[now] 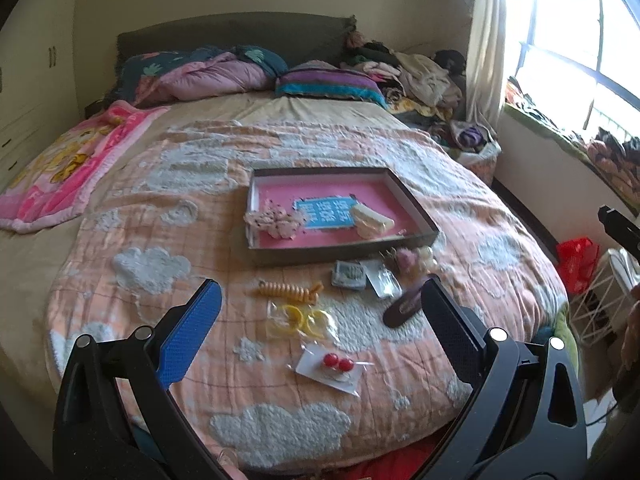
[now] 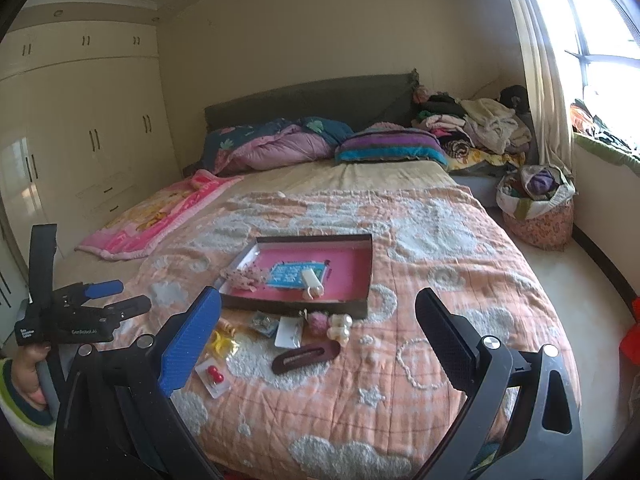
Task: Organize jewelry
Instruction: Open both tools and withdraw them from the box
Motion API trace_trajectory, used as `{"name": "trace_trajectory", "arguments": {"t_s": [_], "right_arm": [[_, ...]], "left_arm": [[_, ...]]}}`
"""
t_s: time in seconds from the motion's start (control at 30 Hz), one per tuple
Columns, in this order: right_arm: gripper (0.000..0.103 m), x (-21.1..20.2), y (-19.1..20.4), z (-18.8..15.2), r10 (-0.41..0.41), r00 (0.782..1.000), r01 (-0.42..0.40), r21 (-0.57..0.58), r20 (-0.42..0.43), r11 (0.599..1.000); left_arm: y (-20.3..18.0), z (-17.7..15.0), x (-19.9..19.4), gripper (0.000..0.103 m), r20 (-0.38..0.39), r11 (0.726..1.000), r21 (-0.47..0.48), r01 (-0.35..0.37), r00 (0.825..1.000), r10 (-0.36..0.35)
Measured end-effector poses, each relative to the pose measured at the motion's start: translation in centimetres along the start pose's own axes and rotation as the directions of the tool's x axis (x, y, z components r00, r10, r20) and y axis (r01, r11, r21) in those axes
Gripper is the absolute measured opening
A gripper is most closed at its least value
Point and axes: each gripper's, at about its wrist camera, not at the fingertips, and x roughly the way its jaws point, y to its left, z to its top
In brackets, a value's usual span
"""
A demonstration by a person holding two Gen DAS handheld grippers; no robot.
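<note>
My left gripper and right gripper hover jaws apart, empty. The brown hair clip lies before the tray, long axis running 2-to-8 o'clock. Only my right view shows the wardrobe.

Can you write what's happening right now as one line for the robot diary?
left tool: open, empty | right tool: open, empty | tray: holds two hair pieces | red earrings card: still on quilt

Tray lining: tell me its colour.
Pink, with a blue printed card on it; tray lining shows best in the left wrist view.
</note>
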Motion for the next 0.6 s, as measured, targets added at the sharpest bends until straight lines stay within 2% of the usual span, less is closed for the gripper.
{"name": "trace_trajectory", "arguments": {"t_s": [0.4, 0.6], "right_arm": [[0.097, 1.7, -0.8, -2.4, -0.003, 0.997, 0.004, 0.011, -0.079, 1.0], [0.097, 3.5, -1.2, -3.7, 0.0, 0.991, 0.004, 0.029, -0.134, 1.0]], "left_arm": [[-1.8, -3.7, 2.9, 0.093, -0.119, 0.996, 0.086, 0.013, 0.993, -0.003], [-1.7, -5.1, 4.5, 0.093, -0.168, 0.996, 0.093, 0.015, 0.986, 0.001]]}}
